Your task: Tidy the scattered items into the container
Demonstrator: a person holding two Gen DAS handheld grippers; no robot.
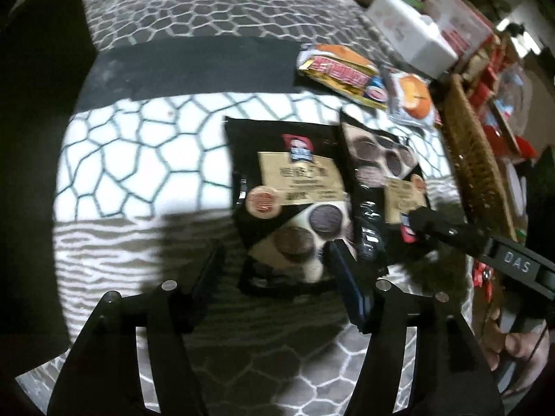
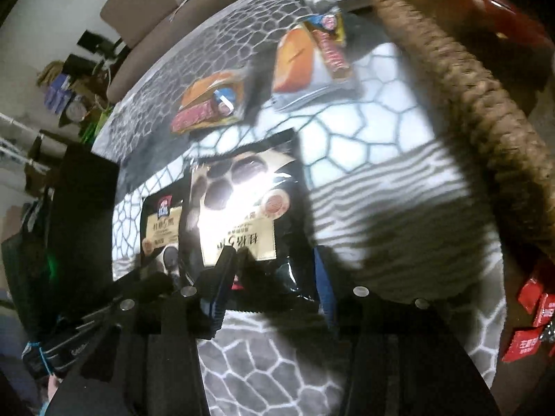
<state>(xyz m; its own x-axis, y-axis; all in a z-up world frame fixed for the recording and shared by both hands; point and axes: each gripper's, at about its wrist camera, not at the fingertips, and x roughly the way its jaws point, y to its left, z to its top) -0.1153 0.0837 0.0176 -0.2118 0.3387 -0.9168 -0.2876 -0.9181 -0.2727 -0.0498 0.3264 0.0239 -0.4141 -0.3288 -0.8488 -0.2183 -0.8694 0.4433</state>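
Two black cookie packets lie side by side on a patterned cloth. In the left wrist view my left gripper (image 1: 274, 263) is open, its fingers straddling the near edge of the left packet (image 1: 291, 190). The right packet (image 1: 381, 187) lies beside it, with my right gripper's finger (image 1: 447, 230) over its near end. In the right wrist view my right gripper (image 2: 274, 277) is open around the near edge of the right packet (image 2: 242, 215); the left packet (image 2: 161, 222) shows beside it. A woven basket (image 1: 475, 159) stands to the right, also in the right wrist view (image 2: 485, 111).
Two burger-print snack packets (image 1: 341, 69) (image 1: 412, 98) lie beyond the cookie packets, also in the right wrist view (image 2: 208, 104) (image 2: 308, 62). Red wrapped sweets (image 2: 530, 322) lie near the basket. White boxes (image 1: 409, 27) stand at the far right.
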